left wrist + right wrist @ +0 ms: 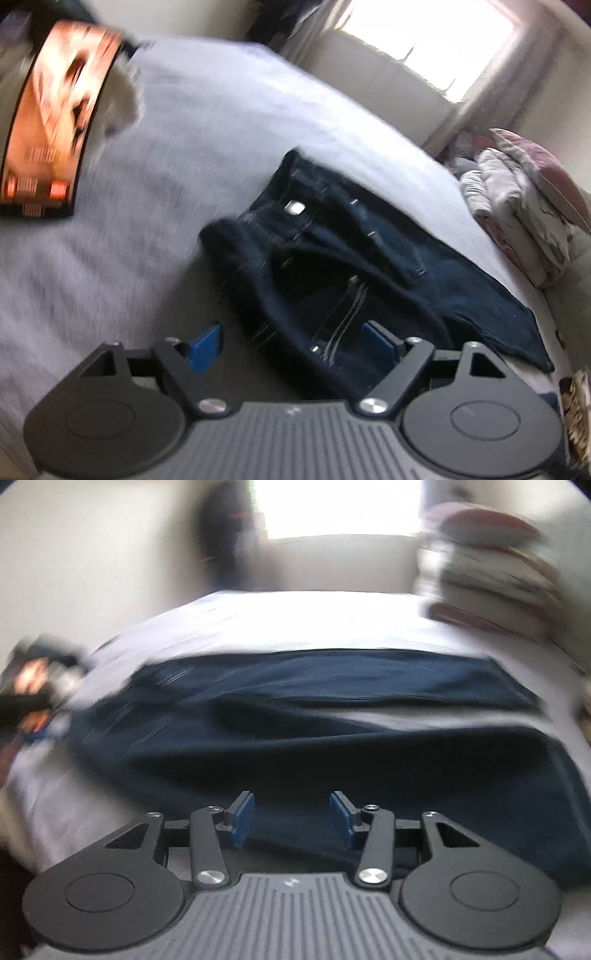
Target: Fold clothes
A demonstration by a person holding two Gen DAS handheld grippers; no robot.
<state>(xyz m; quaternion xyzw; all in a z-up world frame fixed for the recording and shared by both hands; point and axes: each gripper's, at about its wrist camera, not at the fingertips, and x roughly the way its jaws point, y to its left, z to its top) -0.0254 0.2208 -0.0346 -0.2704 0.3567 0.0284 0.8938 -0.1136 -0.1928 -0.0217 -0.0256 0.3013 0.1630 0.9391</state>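
Blue-padded left gripper [293,341] and right gripper [291,821] both gape empty just above the crumpled dark blue denim jeans [351,266] on the grey-sheeted bed [184,147]; jeans unfolded, folded pale laundry stack [517,206] beyond them, so folding seems barely begun.

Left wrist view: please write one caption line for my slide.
Open left gripper above dark jeans lying on a grey bed sheet.

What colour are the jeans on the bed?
Dark navy blue jeans; the left wrist view shows them best.
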